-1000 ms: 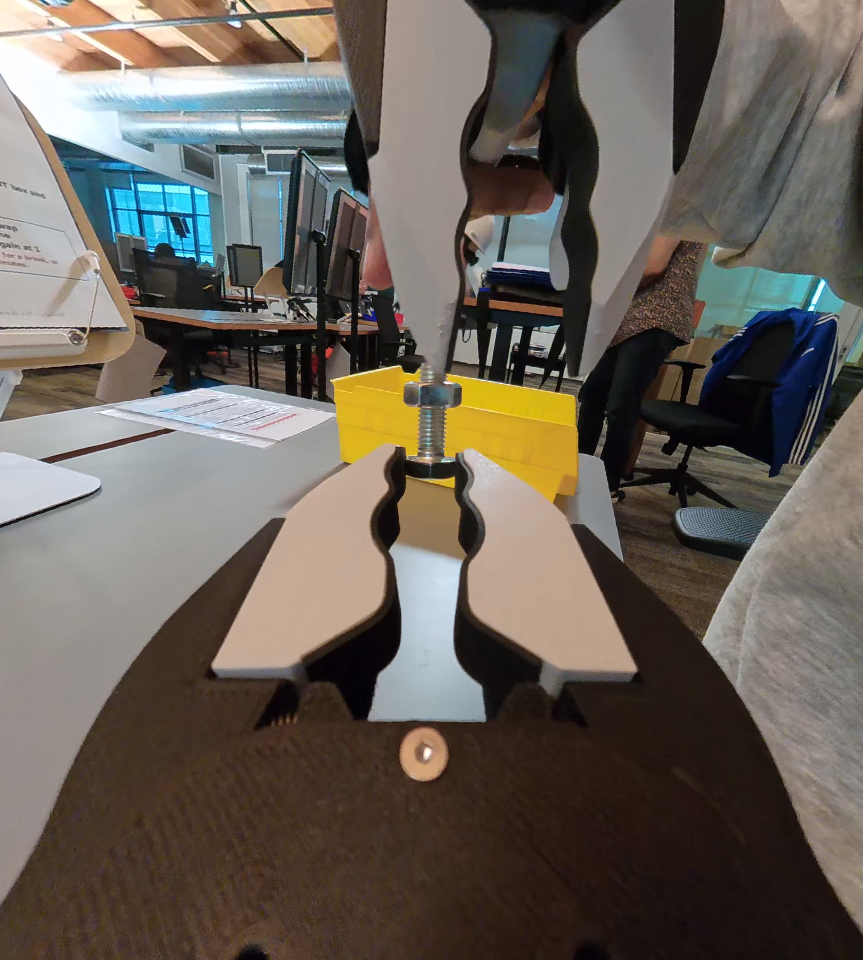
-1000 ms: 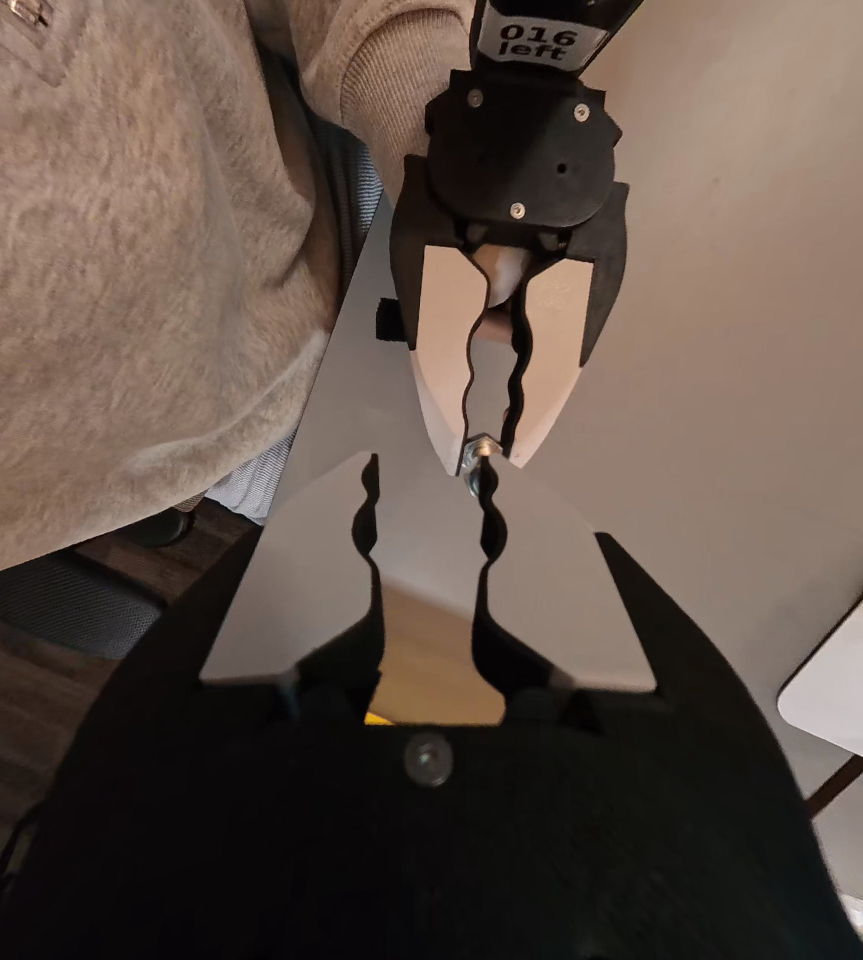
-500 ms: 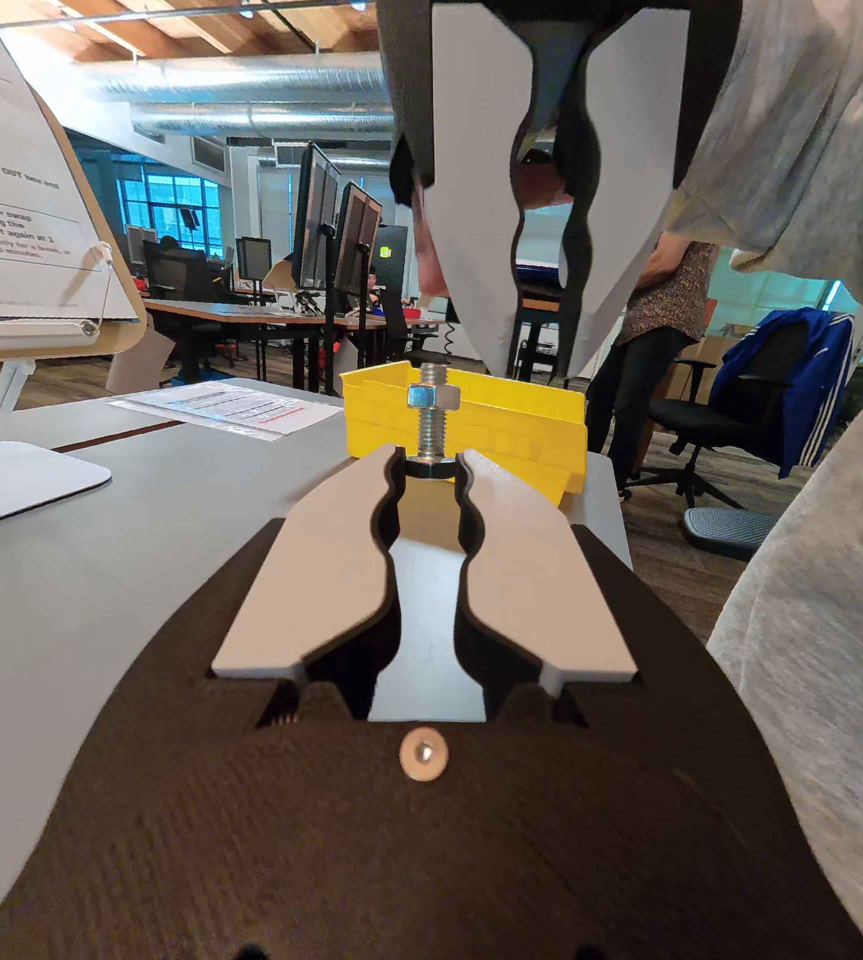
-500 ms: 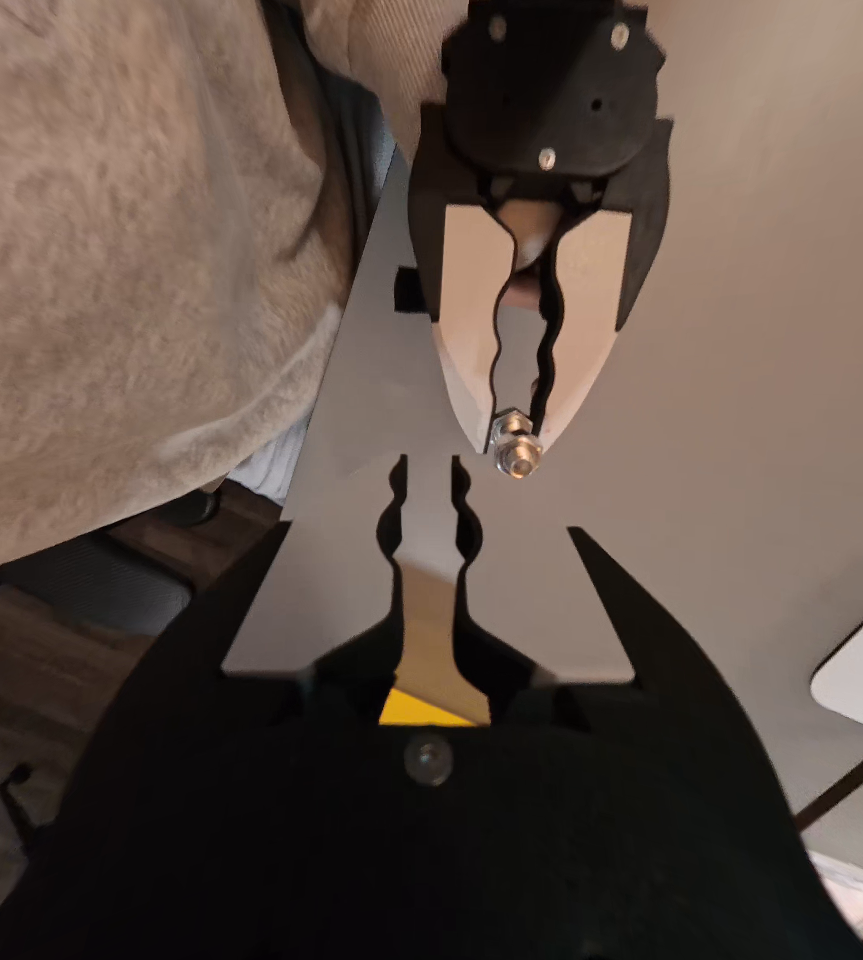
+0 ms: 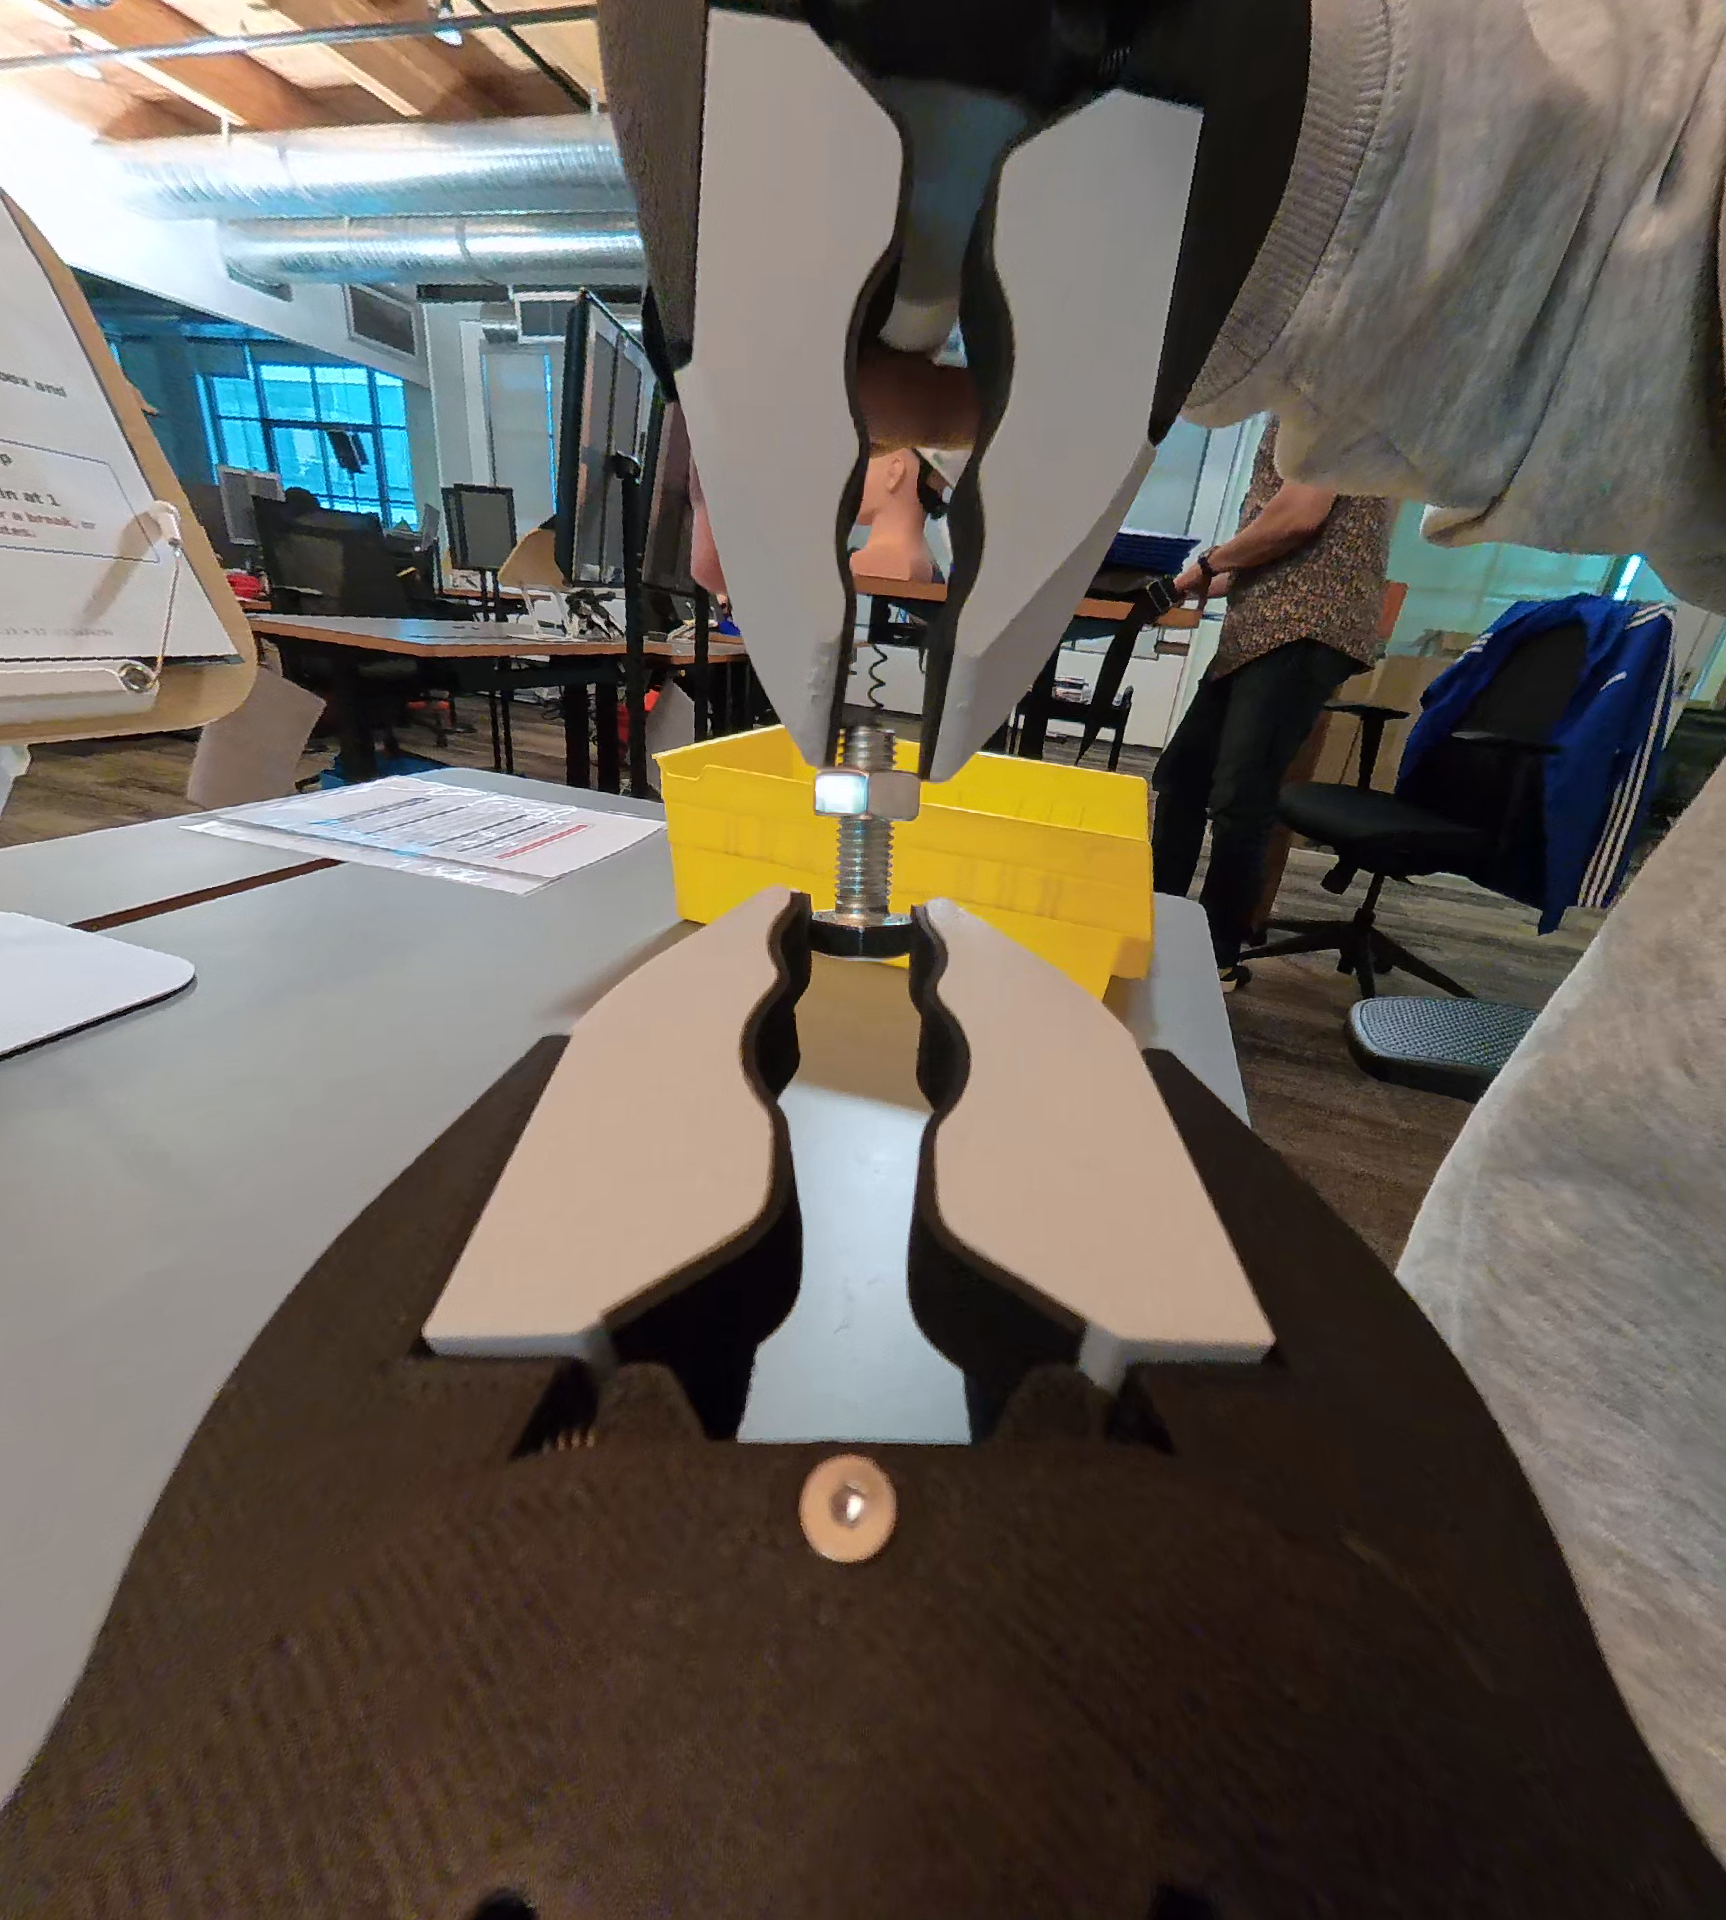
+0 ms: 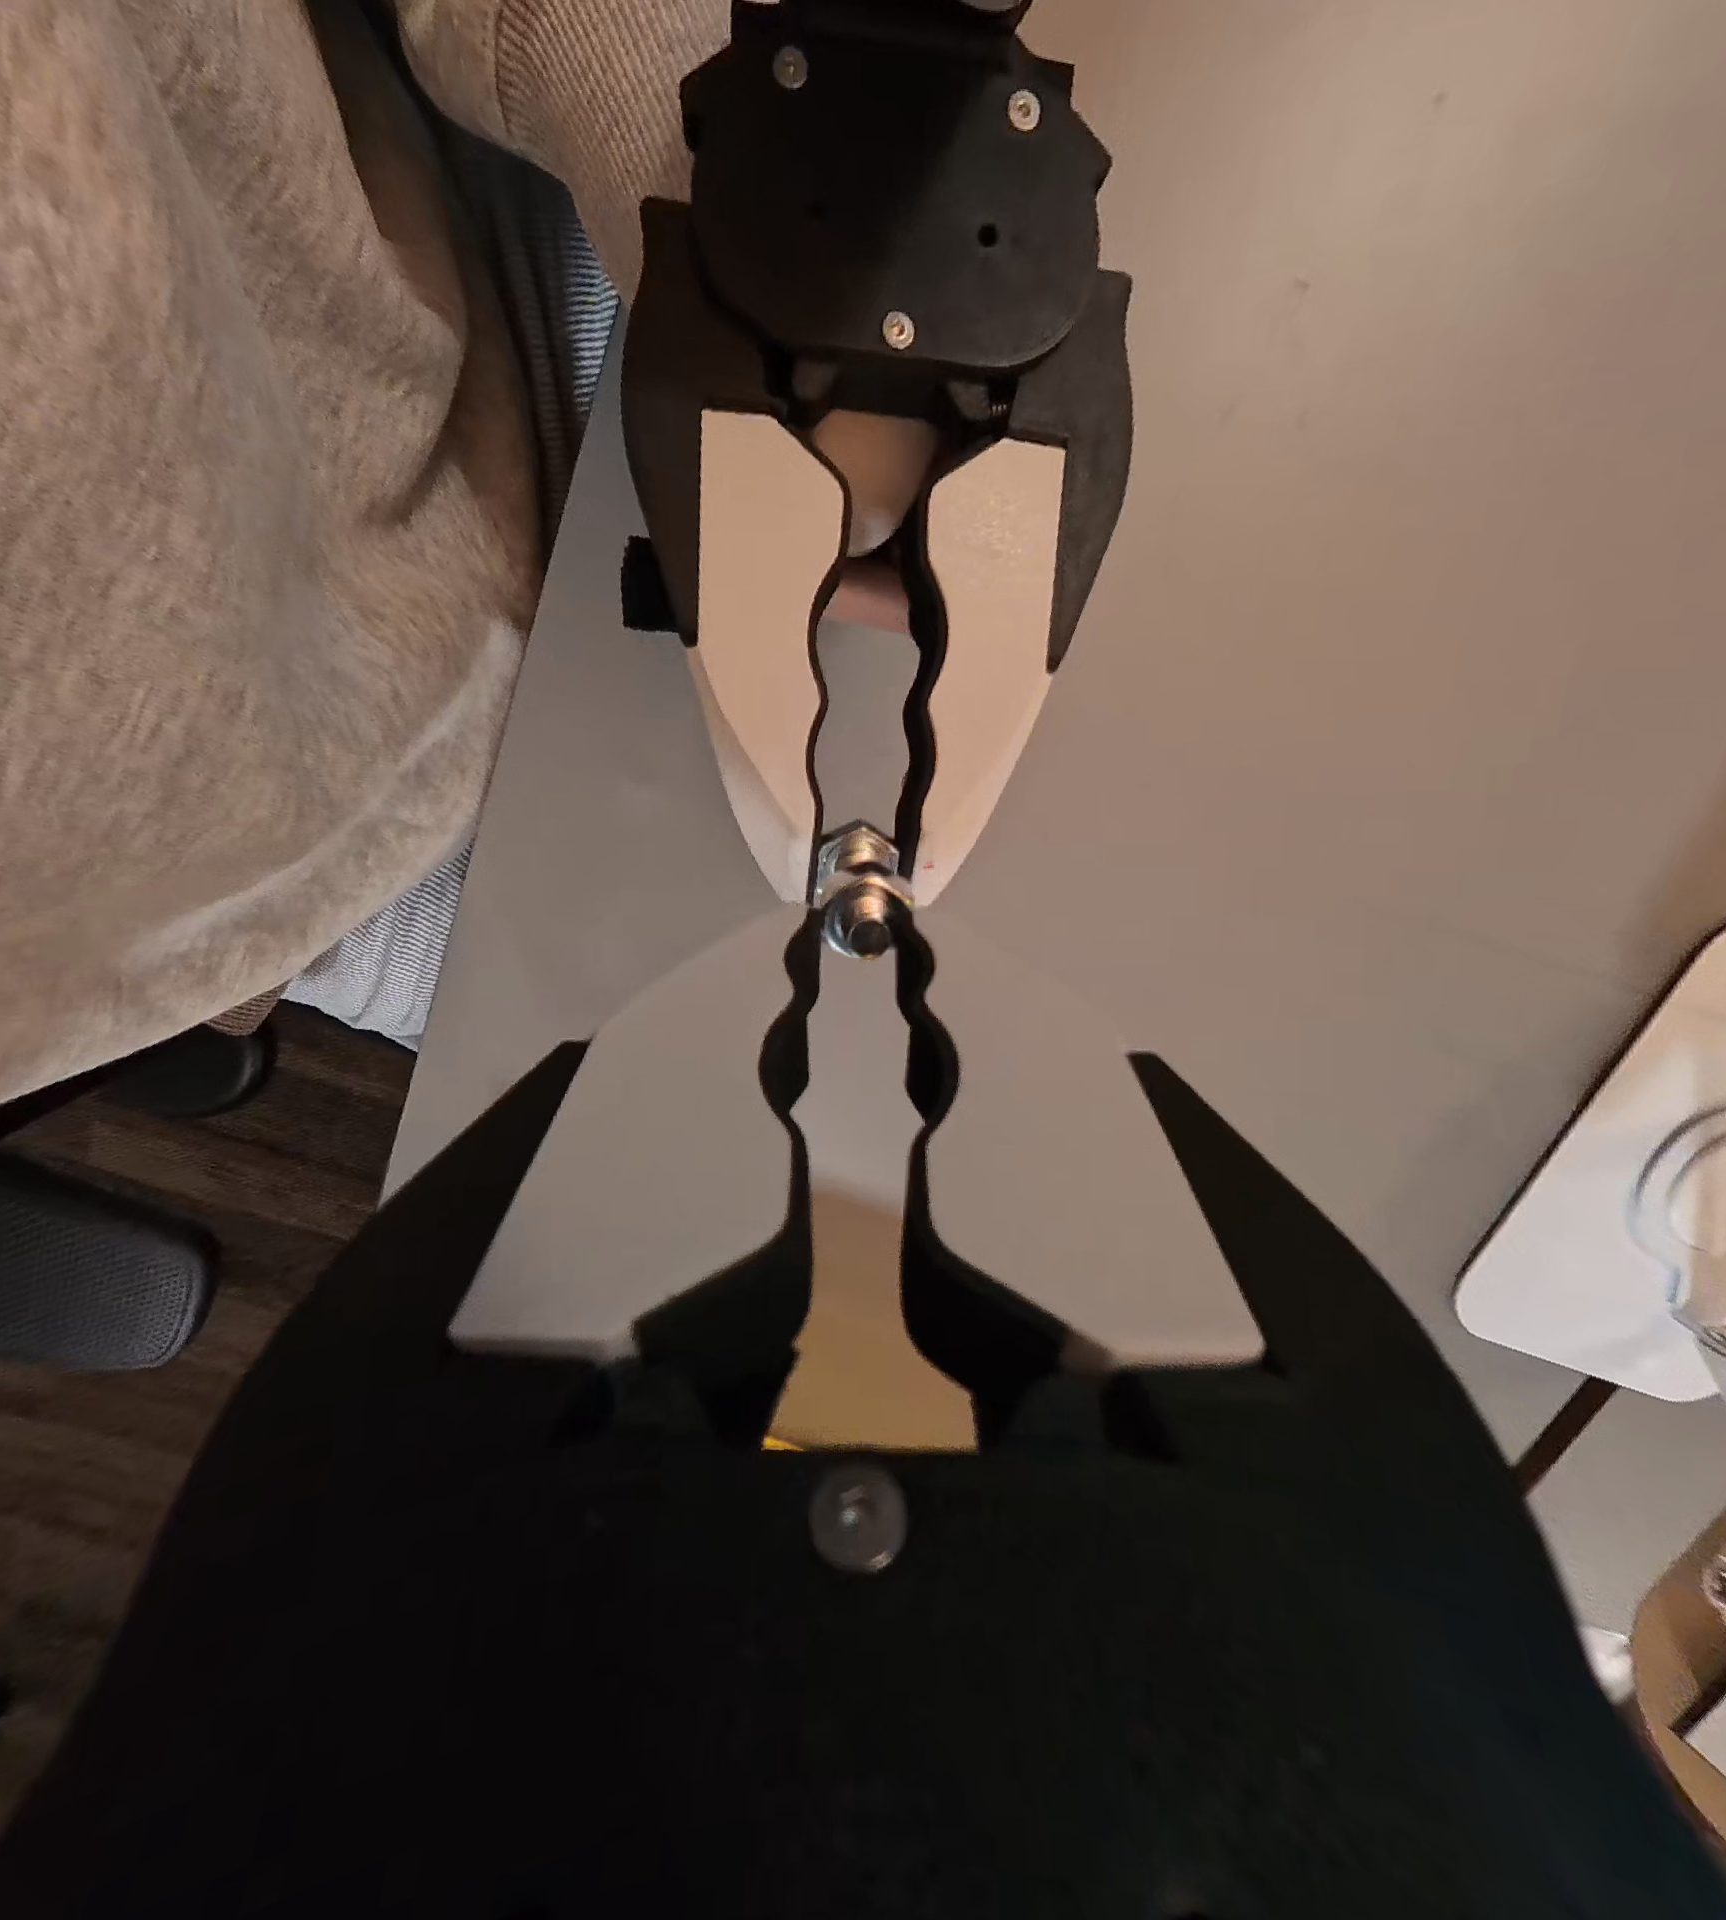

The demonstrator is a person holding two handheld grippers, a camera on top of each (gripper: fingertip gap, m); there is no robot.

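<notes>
The left tongs (image 5: 857, 925) are narrowed on the head of an upright silver threaded steel bolt (image 5: 861, 868), held above the near right part of the grey desk (image 5: 215, 1039). The right tongs (image 5: 874, 758) point down from above, their tips straddling the bolt's top end just over the silver hex nut (image 5: 864, 795); whether they pinch it I cannot tell. A yellow plastic bin (image 5: 1025, 842) sits just behind, a white stand base (image 5: 28, 987) far left

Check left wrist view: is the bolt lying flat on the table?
No, the bolt stands upright, its head clamped in the left claw tips above the table.
</notes>
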